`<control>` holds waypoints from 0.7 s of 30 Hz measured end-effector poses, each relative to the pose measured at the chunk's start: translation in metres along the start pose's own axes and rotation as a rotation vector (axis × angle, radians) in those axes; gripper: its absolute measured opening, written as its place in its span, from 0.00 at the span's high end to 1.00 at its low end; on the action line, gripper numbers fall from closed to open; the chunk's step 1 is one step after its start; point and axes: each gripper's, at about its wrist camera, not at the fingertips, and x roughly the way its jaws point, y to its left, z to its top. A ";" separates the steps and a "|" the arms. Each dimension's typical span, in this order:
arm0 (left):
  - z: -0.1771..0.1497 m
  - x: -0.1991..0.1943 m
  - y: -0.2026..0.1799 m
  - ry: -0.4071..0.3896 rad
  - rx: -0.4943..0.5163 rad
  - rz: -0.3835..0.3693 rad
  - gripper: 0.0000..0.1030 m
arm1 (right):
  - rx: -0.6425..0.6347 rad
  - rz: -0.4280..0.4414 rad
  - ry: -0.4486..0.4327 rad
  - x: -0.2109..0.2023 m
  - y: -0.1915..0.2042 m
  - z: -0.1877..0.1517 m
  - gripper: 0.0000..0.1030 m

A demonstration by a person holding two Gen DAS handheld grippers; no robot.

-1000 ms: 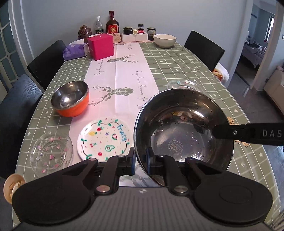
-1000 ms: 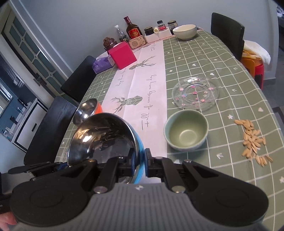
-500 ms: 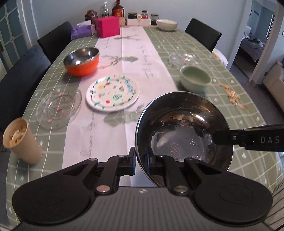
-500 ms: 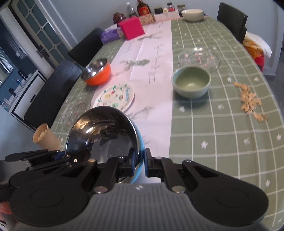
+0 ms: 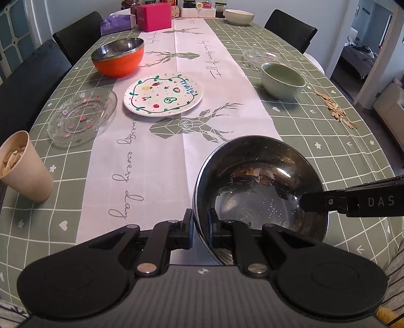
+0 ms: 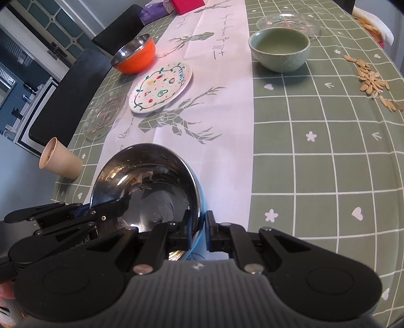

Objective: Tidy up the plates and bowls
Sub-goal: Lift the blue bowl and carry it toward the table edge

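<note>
We are gripping the steel bowl (image 5: 260, 186) by opposite rims, left gripper (image 5: 200, 227) and right gripper (image 6: 198, 228) both clamped, above the tabletop's (image 5: 328, 141) near edge. Next, probably nesting it with the orange bowl (image 5: 118, 56).

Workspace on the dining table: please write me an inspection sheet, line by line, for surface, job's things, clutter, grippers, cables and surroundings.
Surface: green checked tablecloth with a white deer-print runner.
Job's things: steel bowl with blue outside held at the near edge; orange bowl with steel lining; white fruit-painted plate; clear glass plate with pink flowers; pale green ceramic bowl; second glass plate behind it; white bowl at the far end.
Clutter: paper cup with scraps; scattered seeds; pink box; jars.
Grippers: left gripper and right gripper each clamp the steel bowl's rim.
Cables: nothing seen.
Surroundings: black chairs; open doorway at the right.
</note>
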 end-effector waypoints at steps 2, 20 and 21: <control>-0.001 0.001 -0.001 0.002 0.005 0.007 0.89 | -0.006 0.000 0.001 0.000 0.001 0.000 0.92; 0.002 -0.008 0.006 -0.076 -0.023 0.072 0.43 | -0.099 -0.012 -0.043 -0.013 0.007 0.011 0.59; 0.002 -0.006 0.007 -0.065 -0.030 0.076 0.42 | -0.096 -0.014 -0.045 -0.014 0.006 0.011 0.58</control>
